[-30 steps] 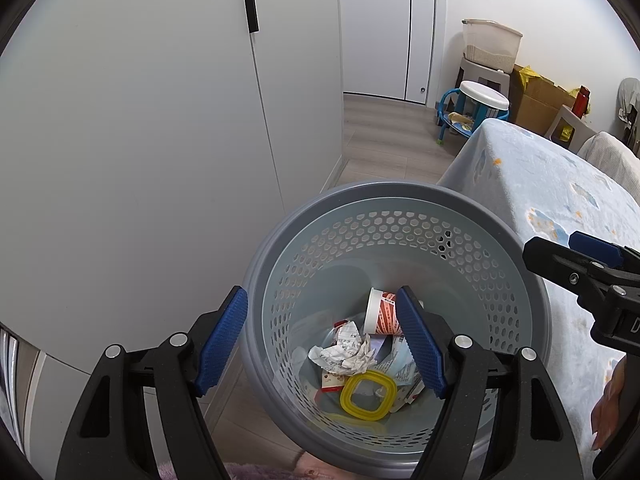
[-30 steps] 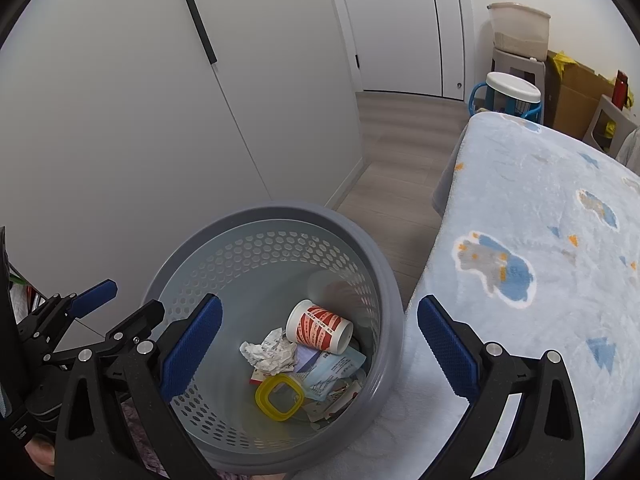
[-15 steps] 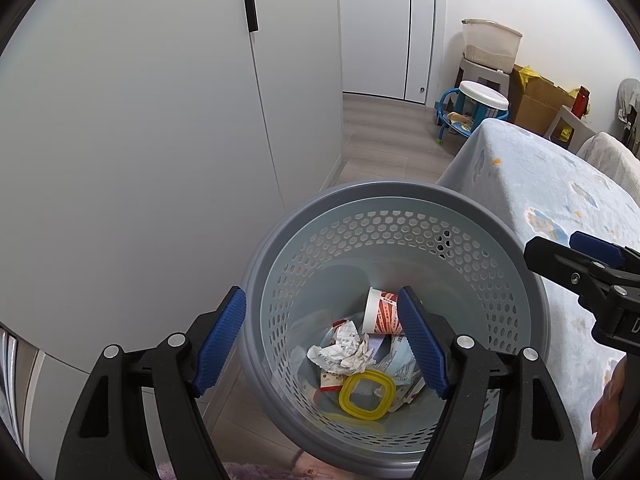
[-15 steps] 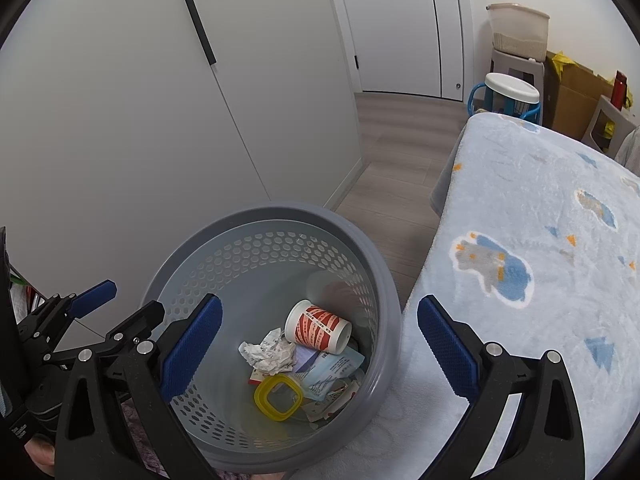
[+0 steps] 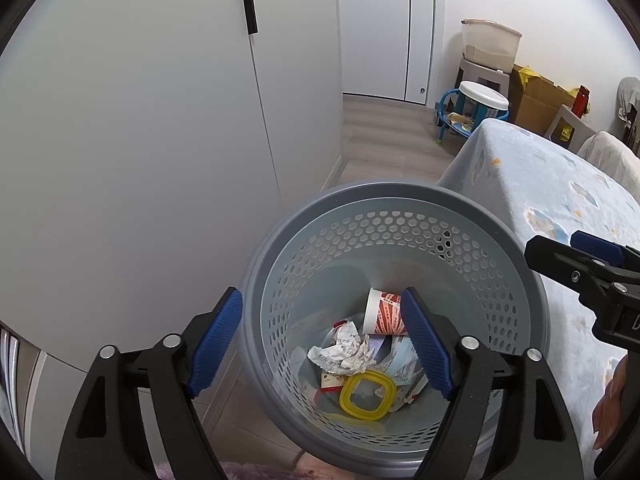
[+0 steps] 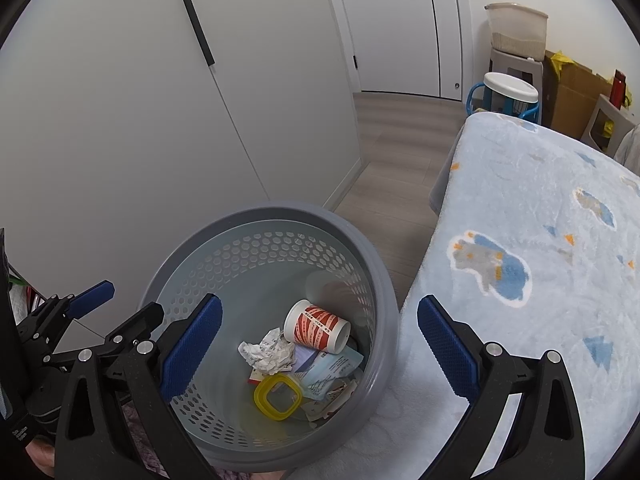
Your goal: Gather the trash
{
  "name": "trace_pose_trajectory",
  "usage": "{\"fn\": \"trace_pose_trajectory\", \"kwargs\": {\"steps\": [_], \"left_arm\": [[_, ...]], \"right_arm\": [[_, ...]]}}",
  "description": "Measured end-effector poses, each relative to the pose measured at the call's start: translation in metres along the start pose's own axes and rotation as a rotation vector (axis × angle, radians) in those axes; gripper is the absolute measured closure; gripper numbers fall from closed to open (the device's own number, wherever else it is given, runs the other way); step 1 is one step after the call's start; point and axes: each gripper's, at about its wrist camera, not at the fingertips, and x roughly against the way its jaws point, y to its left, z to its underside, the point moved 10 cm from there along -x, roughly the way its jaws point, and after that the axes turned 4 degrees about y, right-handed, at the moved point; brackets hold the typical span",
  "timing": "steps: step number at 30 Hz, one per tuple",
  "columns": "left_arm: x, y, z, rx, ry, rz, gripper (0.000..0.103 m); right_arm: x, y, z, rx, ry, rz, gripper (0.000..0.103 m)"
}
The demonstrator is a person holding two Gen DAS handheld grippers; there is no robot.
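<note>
I hold both grippers above the bin (image 5: 516, 280), a grey round basket with a perforated wall that stands on the wood floor (image 5: 384, 140) between the white wardrobe (image 5: 140, 140) and the bed (image 6: 540, 240).

My left gripper (image 5: 322, 340) hangs over the near rim. Its jaws have just been opening and stand wide apart, with nothing clamped between the blue pads; through the gap I see only the bin's inside. My right gripper (image 6: 318, 346) is spread wide too and holds nothing; its left finger lies over the bin, its right finger over the blanket edge.

The trash lies at the bottom of the bin. A red-and-white cup (image 6: 316, 326) rests on its side. Just beside it sits a crumpled paper (image 6: 268, 352). A yellow ring lid (image 6: 277, 397) lies nearest me, on top of flat wrappers (image 6: 332, 370).

At the right edge of the left view, part of a hand (image 5: 612, 400) shows under the right gripper's body.
</note>
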Motion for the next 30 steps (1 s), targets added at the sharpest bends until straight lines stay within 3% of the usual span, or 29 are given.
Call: {"fn": "trace_pose_trajectory", "kwargs": {"steps": [30], "left_arm": [[0.0026, 0.0053, -0.0016, 0.014, -0.005, -0.021, 0.025]], "right_arm": [[0.001, -0.0001, 0.0001, 0.002, -0.001, 0.001, 0.007]]}}
